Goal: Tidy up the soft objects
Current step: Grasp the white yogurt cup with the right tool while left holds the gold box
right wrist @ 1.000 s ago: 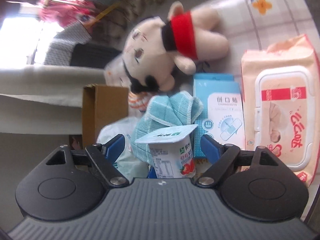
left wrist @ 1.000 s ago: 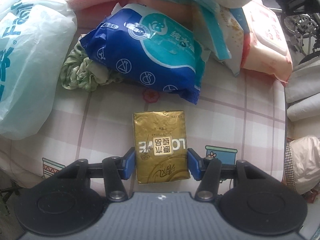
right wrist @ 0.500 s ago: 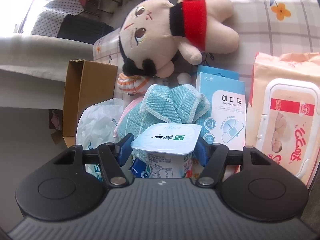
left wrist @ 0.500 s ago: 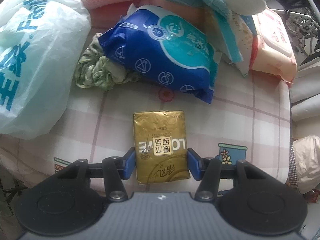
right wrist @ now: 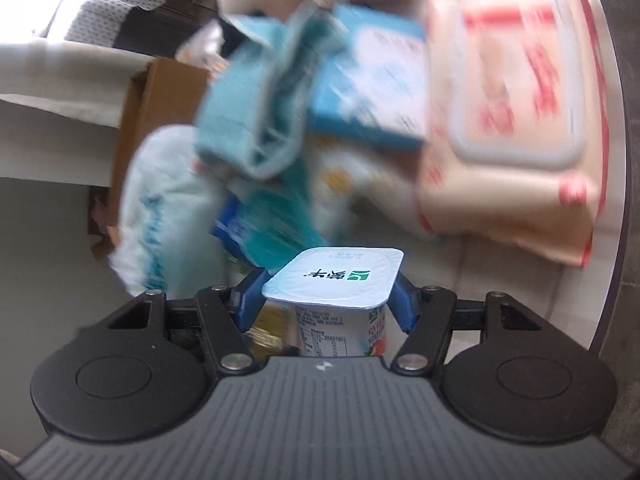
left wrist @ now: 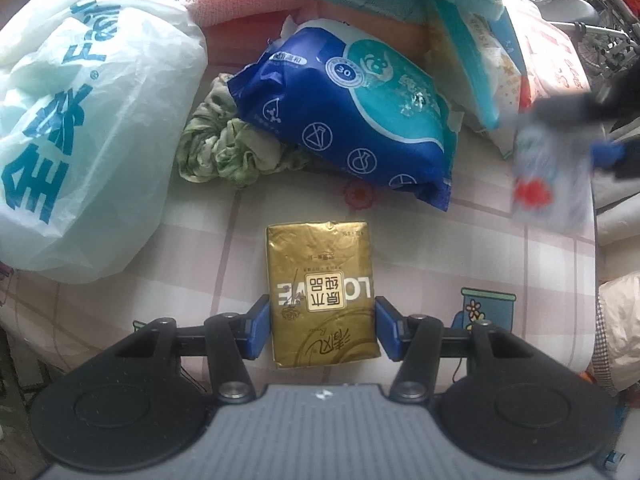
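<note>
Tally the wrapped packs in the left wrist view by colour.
gold pack: 1
blue pack: 1
pink pack: 1
white pack: 1
Total: 4

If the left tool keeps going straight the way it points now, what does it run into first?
Probably the pink checked tablecloth: the left tool, shut on the gold foil tissue pack, points straight down at it, and the pack's far end would touch first. The depth is unclear.
</note>
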Available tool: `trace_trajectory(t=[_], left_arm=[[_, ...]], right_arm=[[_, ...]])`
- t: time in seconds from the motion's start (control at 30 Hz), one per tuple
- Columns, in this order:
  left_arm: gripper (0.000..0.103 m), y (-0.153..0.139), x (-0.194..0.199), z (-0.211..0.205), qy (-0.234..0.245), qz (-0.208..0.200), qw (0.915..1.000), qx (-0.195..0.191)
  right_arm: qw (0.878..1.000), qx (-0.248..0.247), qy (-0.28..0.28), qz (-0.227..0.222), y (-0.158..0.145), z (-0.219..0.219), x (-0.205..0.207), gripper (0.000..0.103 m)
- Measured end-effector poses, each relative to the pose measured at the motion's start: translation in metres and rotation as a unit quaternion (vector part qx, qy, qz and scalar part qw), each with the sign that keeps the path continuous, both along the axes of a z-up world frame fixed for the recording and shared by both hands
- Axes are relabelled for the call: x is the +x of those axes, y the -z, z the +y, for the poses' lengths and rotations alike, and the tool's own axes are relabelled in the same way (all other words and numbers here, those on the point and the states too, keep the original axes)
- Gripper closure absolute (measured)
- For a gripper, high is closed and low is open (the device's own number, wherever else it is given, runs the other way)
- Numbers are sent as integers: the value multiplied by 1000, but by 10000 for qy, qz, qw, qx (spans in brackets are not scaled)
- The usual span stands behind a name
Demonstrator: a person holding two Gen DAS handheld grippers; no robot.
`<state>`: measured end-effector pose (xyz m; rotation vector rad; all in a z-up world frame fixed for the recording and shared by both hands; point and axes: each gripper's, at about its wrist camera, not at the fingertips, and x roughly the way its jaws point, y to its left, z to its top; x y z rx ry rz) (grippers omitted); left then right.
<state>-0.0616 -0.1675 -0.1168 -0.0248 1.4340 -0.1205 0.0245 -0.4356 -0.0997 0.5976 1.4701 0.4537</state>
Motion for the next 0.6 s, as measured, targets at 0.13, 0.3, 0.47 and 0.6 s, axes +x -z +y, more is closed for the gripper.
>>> trace_trajectory(t=[0.13,0.3,0.47,0.6], left_arm=[[48,-2,1,-5,50,-37,10000,57],[48,-4,-2,-18,173,-59,9998,91],[48,-2,-2,-26,214,-80,9997,75],[48,-5,-6,-24,218,-87,9997,63]], right_arm=[[9910,-563,-711,-984,6,21,-20,40],[9719,-771,-1379,-1745,-2,34,-42,39],[9640,-966,-1760,-1744,-13,33,-54,38],[9688,-936,-1762,-1472,-20,26,-57,36]])
